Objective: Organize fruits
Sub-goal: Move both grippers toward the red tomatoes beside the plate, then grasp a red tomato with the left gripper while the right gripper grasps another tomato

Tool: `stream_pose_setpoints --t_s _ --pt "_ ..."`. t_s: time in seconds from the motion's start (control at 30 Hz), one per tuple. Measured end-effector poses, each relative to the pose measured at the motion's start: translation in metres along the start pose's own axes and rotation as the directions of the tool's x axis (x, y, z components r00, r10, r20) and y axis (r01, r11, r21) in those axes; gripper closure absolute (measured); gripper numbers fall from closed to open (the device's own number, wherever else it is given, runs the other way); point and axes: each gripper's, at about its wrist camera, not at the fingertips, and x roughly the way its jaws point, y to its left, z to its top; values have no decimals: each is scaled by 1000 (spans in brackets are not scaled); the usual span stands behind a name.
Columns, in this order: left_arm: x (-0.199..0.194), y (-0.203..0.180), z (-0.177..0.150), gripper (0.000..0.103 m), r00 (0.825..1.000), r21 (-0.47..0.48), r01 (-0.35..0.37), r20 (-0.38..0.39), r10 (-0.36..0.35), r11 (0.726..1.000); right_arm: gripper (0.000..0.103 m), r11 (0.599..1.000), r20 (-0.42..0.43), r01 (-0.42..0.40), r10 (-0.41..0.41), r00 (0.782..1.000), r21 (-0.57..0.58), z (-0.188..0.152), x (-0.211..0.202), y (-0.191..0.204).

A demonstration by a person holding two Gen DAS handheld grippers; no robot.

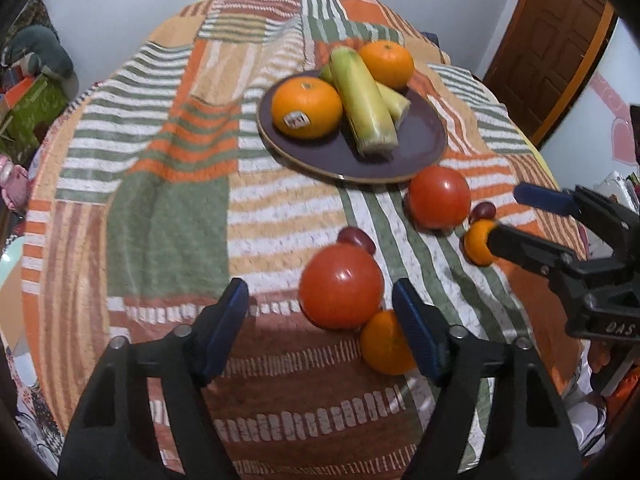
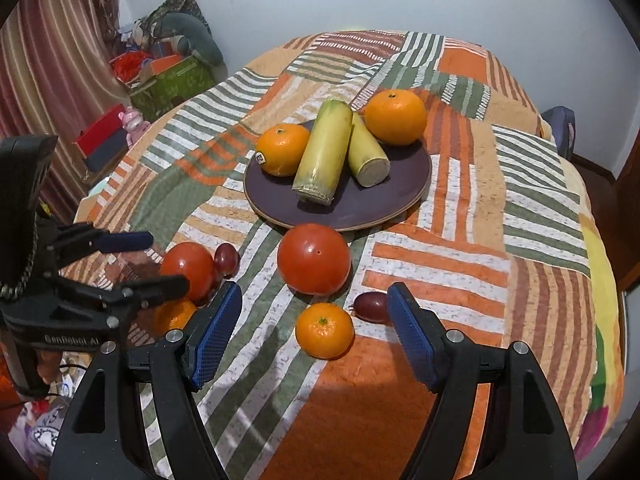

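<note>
White walls surround a table draped in a patchwork cloth [image 2: 472,208] of orange, green and white stripes. Toward the far side sits a dark plate [image 2: 384,196] holding two oranges [image 2: 282,148] and two pale green-yellow stalk pieces [image 2: 324,152]. On the cloth nearer the cameras lie loose fruits: a tomato [image 2: 314,258] just before the plate, a small orange [image 2: 325,330] near it, a dark grape [image 2: 370,306] beside that, and to the left another tomato [image 1: 340,286] touching a small orange [image 1: 384,342] and a grape [image 1: 356,238]. The left gripper [image 1: 322,326] hangs above that left tomato, jaws apart and holding nothing. The right gripper [image 2: 314,330] hangs above the near small orange, jaws apart, also holding nothing.
</note>
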Motion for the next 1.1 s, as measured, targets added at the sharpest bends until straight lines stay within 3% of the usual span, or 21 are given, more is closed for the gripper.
stream_pose_setpoints --t_s 0.27,0.33,0.57,0.67,0.8,1.1 --pt "10 2 5 47 998 -13 64 -20 -64 998 31 1000 -25 -4 4 1000 -21 8 19 1" --pt "13 2 6 55 996 -14 89 -29 -90 996 31 1000 -55 -13 11 998 -27 10 24 1" --pt "13 1 9 55 995 -10 91 -33 -91 996 35 999 -95 -36 33 995 -27 12 42 1" --pt "11 2 10 56 995 -19 96 -33 -96 995 46 999 -113 -43 40 993 -32 11 47 2" --pt "8 4 13 56 996 -15 83 -25 -83 996 54 998 -115 -36 31 993 -44 11 48 2" --pt "-10 6 26 56 997 -7 69 32 -69 998 55 998 -86 -51 49 995 -26 17 37 -3"
